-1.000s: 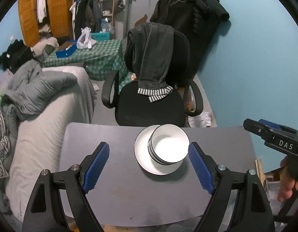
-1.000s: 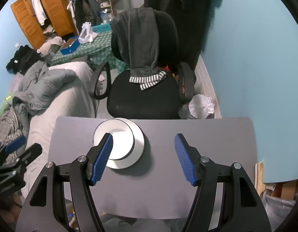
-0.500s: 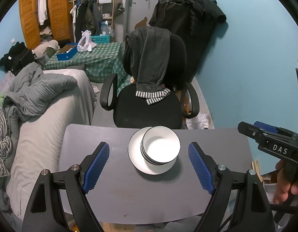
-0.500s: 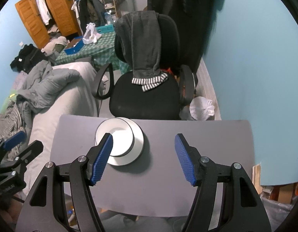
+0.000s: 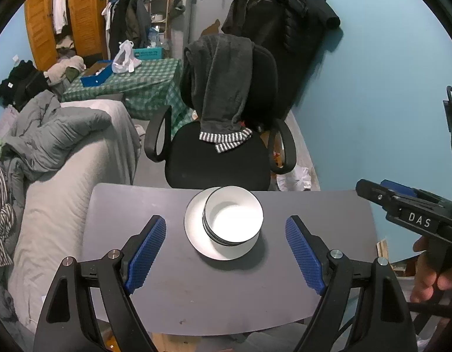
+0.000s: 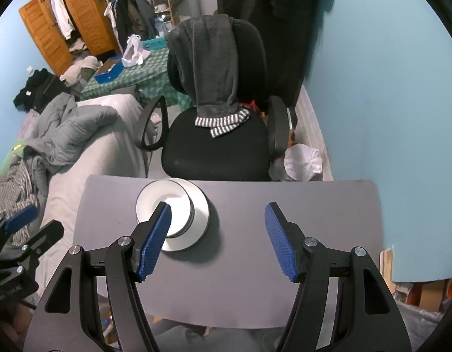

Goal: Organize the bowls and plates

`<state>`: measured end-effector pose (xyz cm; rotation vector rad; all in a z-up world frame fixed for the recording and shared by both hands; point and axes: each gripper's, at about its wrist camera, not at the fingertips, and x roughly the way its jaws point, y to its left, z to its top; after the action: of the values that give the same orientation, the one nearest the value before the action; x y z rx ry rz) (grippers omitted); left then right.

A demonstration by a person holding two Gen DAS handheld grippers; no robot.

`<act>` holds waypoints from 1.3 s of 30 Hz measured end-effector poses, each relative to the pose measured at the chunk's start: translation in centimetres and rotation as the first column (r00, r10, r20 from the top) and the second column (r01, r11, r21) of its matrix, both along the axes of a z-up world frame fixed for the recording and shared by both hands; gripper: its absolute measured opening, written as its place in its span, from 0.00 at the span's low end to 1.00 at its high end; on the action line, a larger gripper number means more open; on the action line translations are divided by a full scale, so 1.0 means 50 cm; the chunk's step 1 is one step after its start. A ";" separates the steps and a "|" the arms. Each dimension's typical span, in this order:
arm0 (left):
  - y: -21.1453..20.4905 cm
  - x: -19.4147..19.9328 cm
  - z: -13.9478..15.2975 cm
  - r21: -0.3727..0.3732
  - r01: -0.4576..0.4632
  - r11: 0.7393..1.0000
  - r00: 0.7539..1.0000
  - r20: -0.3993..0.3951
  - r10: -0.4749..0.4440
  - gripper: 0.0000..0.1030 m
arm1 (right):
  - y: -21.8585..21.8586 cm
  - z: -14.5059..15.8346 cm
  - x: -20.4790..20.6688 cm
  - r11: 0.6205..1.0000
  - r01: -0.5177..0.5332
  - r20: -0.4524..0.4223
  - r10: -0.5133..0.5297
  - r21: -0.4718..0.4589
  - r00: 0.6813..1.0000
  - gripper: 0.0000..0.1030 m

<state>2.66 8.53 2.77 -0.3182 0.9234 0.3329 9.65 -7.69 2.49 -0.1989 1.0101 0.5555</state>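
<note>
A stack of white bowls [image 5: 232, 216] [image 6: 167, 205] sits on a white plate [image 5: 196, 234] [image 6: 201, 212] near the far edge of the small grey table [image 5: 226, 290] [image 6: 299, 205]. My left gripper [image 5: 226, 252] hovers above the table, open and empty, with the stack just ahead between its blue pads [image 5: 145, 253]. My right gripper [image 6: 218, 240] also stands open and empty, to the right of the stack; its left pad [image 6: 155, 239] overlaps the bowls in the picture. In the left wrist view the right gripper [image 5: 384, 192] shows at the right edge, held by a hand [image 5: 431, 270].
A black office chair [image 5: 220, 152] [image 6: 217, 143] draped with a dark garment stands just behind the table. A grey-covered bed [image 5: 59, 176] with clothes lies to the left. A blue wall [image 6: 387, 102] runs along the right. A white bag [image 6: 302, 161] lies on the floor.
Both views have pulled back slightly from the table; the bowl stack now sits a little farther ahead of my left gripper. Neither gripper's opening has changed.
</note>
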 end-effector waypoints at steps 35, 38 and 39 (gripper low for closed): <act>0.010 0.005 0.015 -0.024 -0.001 1.000 1.000 0.013 0.001 0.82 | 0.002 0.004 0.001 1.000 -0.010 -0.007 0.010 0.010 1.000 0.63; 0.013 0.003 0.015 -0.024 -0.004 1.000 1.000 0.012 0.004 0.82 | 0.002 0.004 0.002 1.000 -0.010 -0.006 0.010 0.011 1.000 0.63; 0.013 0.001 0.014 -0.026 -0.005 1.000 1.000 0.012 0.006 0.82 | 0.002 0.004 0.002 1.000 -0.010 -0.007 0.011 0.011 1.000 0.63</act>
<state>2.70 9.17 3.48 -0.3462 0.9158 0.3241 9.76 -7.59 2.69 -0.1926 1.0131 0.5716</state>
